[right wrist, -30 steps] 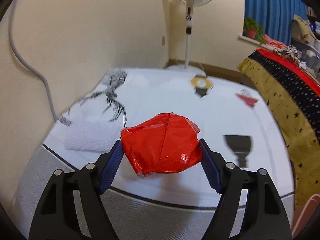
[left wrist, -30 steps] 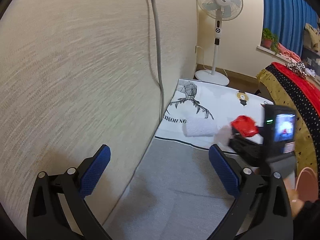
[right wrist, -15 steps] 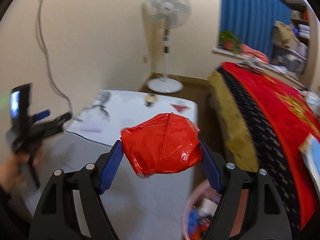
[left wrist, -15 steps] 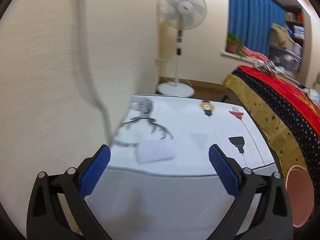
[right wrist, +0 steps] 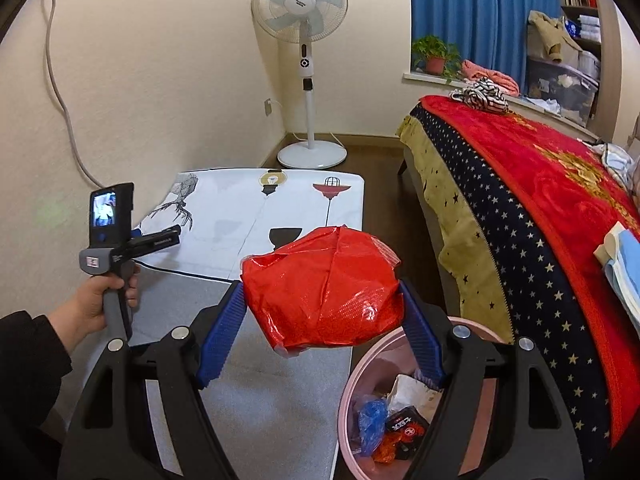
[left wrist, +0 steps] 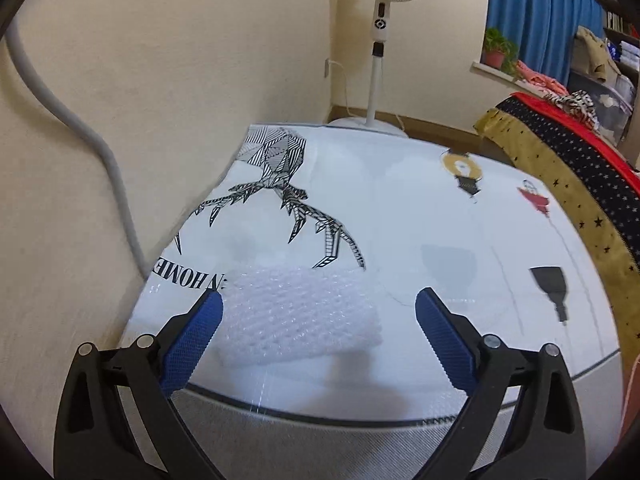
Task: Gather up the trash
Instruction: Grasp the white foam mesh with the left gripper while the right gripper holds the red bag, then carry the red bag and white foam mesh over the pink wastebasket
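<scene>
Right gripper (right wrist: pixel 320 332): a red wrapper ball (right wrist: pixel 322 290) is held between the blue pads, with the jaws clamped on its two sides.
Red wrapper ball: it is seen crinkled and shiny, so it is judged to be light, soft and a bit slippery. A gentle squeeze at the wide middle is thought to be enough.
Pink bin (right wrist: pixel 352 380): it is seen on the floor just under and a little to the right of the red wrapper ball. Other trash is already inside. The drop is judged to be the next step.
Left gripper (left wrist: pixel 318 322): the jaws are held wide apart and nothing is gripped. It is pointed forward and down at the bench (left wrist: pixel 420 216).
Bubble wrap (left wrist: pixel 296 314): a white folded piece is seen lying on the near part of the bench, between the open blue pads but not touched, as far as can be told. It is judged to be very light and squashy, and it is best pinched across its short sides.
Left hand (right wrist: pixel 96 300): the grey handle is wrapped by it, low and to the left in the right camera.
Bed (right wrist: pixel 532 184): it is seen to the right of the bench.
Fan (right wrist: pixel 302 12): it is seen far back, by the wall.
</scene>
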